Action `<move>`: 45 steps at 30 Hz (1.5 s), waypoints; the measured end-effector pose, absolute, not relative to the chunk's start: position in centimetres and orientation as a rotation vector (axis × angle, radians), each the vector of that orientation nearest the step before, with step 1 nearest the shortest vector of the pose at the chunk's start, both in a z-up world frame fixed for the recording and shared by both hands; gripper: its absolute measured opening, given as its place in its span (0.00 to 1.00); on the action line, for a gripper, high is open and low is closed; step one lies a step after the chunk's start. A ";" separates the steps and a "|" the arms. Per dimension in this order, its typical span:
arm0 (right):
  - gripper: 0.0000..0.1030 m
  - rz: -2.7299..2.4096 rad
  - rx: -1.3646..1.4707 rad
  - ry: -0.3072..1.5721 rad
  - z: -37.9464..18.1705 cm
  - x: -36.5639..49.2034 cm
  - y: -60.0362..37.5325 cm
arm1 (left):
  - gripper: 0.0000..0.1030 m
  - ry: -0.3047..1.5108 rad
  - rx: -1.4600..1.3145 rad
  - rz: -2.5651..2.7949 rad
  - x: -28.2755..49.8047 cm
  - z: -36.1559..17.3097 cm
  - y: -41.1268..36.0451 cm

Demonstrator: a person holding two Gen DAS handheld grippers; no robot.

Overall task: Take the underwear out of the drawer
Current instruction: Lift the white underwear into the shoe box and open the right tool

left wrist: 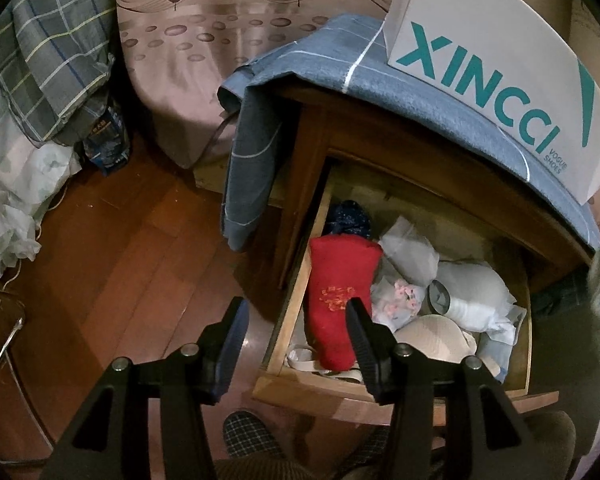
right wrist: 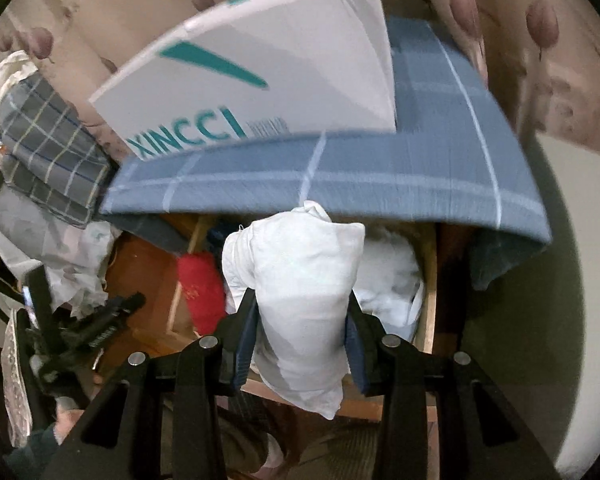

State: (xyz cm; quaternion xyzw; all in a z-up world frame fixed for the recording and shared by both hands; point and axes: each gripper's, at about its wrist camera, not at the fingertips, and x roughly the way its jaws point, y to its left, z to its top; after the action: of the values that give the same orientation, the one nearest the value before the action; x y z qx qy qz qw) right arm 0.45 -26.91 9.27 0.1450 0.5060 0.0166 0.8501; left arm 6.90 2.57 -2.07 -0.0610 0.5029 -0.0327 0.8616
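The wooden drawer [left wrist: 308, 390] stands pulled out of the nightstand, filled with a red cloth [left wrist: 340, 276], pale folded underwear [left wrist: 476, 292], a beige bra cup [left wrist: 436, 338] and a dark blue item [left wrist: 350, 218]. My left gripper [left wrist: 296, 306] hovers open over the drawer's left front corner, with nothing between its fingers. In the right wrist view my right gripper [right wrist: 301, 296] is shut on a white bundle of underwear [right wrist: 300, 264], held above the drawer [right wrist: 430, 280]. The red cloth [right wrist: 200, 284] lies below, to its left.
A white shoe box [left wrist: 500, 72] sits on a blue checked cloth [left wrist: 340, 60] draped over the nightstand top. A bed with a pink sheet [left wrist: 204, 60] and a plaid pillow [left wrist: 52, 60] stand behind. Wooden floor [left wrist: 140, 260] spreads to the left; a checked slipper [left wrist: 248, 436] is below.
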 end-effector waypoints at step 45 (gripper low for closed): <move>0.38 -0.139 0.053 1.125 14.7 21.1 -28.4 | 0.50 1.039 -0.145 -0.072 7.0 -2.3 2.8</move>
State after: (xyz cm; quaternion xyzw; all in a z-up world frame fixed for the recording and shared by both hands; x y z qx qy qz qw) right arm 21.06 -28.38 14.65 0.0252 0.5326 -0.0657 0.8434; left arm 6.98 2.79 -2.33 -0.0690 0.4961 -0.0345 0.8649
